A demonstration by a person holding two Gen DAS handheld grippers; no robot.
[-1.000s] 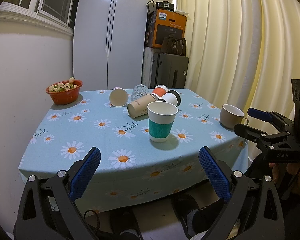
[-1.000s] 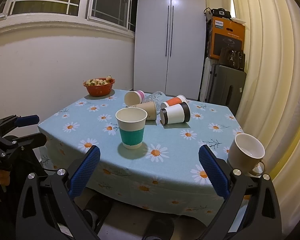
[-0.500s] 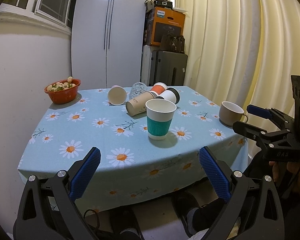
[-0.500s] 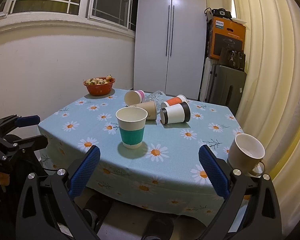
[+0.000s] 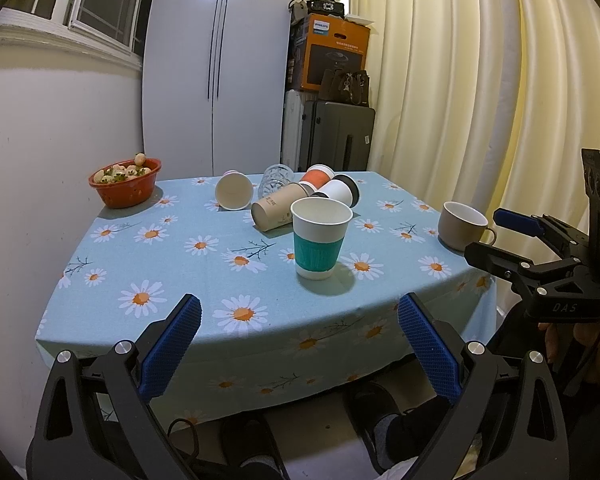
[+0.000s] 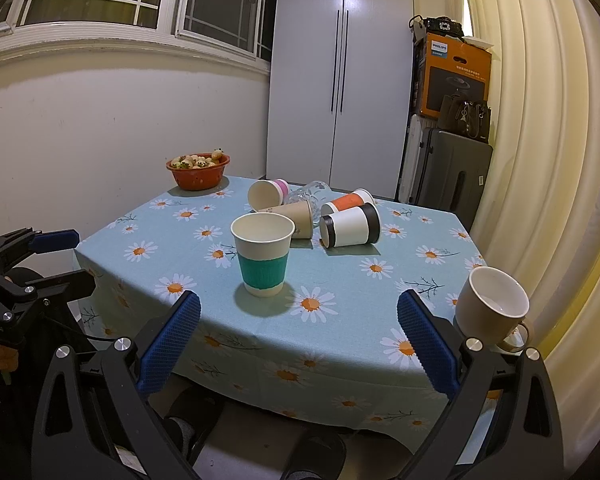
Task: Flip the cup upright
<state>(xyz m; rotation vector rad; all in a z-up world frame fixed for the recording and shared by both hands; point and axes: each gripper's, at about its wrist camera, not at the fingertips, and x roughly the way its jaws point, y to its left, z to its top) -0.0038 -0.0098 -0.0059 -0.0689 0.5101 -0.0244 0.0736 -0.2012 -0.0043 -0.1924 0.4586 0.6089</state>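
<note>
A white paper cup with a teal sleeve (image 5: 319, 242) (image 6: 263, 255) stands upright near the table's front. Behind it several cups lie on their sides: a brown one (image 5: 274, 212) (image 6: 296, 218), a white-and-black one (image 5: 338, 192) (image 6: 350, 225), an orange one (image 5: 317, 176) (image 6: 348, 201), a pink-based one (image 5: 233, 191) (image 6: 265, 195) and a clear glass (image 5: 275, 176) (image 6: 306, 194). My left gripper (image 5: 298, 344) is open and empty, off the table's front edge. My right gripper (image 6: 298, 340) is open and empty, also short of the table.
A beige mug (image 5: 462, 225) (image 6: 492, 308) stands upright at the table's right edge. A red bowl of food (image 5: 126, 182) (image 6: 198, 170) sits at the far left corner. The daisy tablecloth (image 5: 172, 264) covers the table. A wall is left, curtains right.
Both grippers have drawn back slightly from the table and stay open. The cups have not moved.
</note>
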